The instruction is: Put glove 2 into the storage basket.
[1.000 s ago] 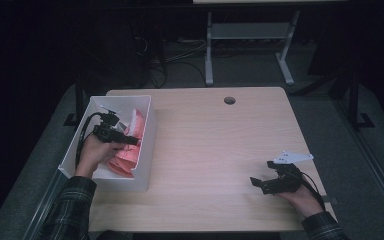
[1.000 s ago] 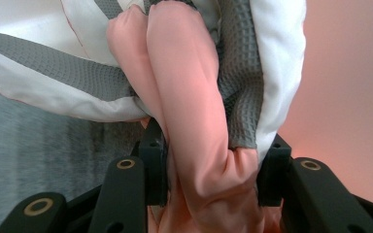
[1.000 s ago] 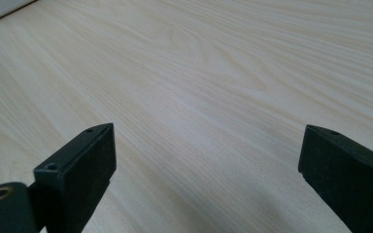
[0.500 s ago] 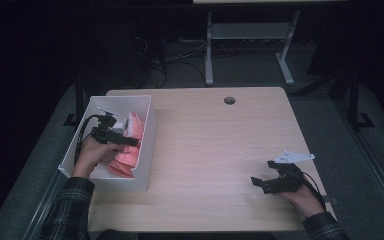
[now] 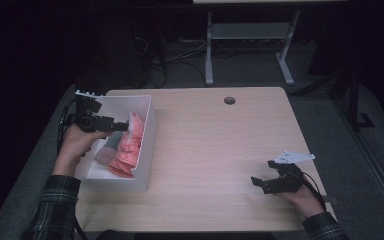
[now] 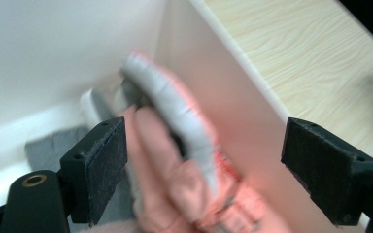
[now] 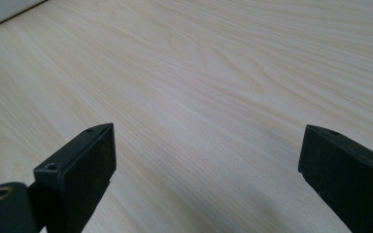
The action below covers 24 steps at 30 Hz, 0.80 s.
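overhead forward-down view, two close gripper views

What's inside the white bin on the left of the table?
The white bin holds a pile of pink and grey gloves along its right wall. Whatever lies beneath the pile is covered.

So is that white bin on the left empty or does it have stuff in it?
Not empty. The white bin holds a heap of pink gloves with grey parts, lying against its right wall, below the open left gripper.

The gloves [image 5: 126,145] are pink with grey. The bin [image 5: 147,145] is white, the desk [image 5: 220,150] pale woodgrain, the sleeves [image 5: 55,205] plaid.
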Tool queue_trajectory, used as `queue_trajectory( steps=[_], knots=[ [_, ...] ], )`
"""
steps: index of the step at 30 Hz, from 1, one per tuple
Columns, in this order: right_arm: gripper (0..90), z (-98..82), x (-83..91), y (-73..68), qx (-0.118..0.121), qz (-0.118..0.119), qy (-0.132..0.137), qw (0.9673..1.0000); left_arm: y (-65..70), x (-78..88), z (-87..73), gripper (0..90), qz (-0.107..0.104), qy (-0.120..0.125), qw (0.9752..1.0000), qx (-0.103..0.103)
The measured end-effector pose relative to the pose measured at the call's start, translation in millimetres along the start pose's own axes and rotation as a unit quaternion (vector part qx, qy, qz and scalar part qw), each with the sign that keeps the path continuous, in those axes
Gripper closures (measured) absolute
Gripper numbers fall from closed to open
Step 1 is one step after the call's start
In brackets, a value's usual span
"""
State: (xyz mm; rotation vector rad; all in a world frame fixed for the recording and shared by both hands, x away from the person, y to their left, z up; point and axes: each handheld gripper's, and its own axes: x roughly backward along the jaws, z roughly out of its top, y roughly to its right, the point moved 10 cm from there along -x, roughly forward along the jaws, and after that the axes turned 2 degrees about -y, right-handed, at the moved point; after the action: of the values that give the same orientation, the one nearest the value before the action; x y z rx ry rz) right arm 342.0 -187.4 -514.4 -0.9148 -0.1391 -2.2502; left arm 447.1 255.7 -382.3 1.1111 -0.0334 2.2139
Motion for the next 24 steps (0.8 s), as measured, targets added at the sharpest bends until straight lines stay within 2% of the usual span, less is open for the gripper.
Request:
queue_trajectory(
  steps=[4,7,14,20,24],
  knots=[
    [6.3,-0.5,-0.1,-0.8,-0.002,-0.001,-0.004,1.0,25.4,2.8,12.5,16.5,-0.009,0.02,0.9995,-0.024],
    [6.3,-0.5,0.4,-0.4,0.001,-0.001,-0.002,1.0,49.5,-1.4,18.0,16.6,-0.022,0.021,0.9985,-0.044],
    [6.3,-0.9,1.0,-0.9,0.0,-0.001,-0.004,1.0,104.6,-18.2,28.6,16.6,-0.049,0.027,0.9944,-0.09],
    [6.3,-1.1,0.3,-0.9,0.001,0.001,-0.004,1.0,145.0,-36.0,28.3,16.6,-0.069,0.027,0.9905,-0.115],
    [6.3,-2.2,0.2,-1.0,0.004,-0.002,-0.006,1.0,167.3,-51.9,23.6,16.6,-0.076,0.022,0.9884,-0.129]
  ],
)
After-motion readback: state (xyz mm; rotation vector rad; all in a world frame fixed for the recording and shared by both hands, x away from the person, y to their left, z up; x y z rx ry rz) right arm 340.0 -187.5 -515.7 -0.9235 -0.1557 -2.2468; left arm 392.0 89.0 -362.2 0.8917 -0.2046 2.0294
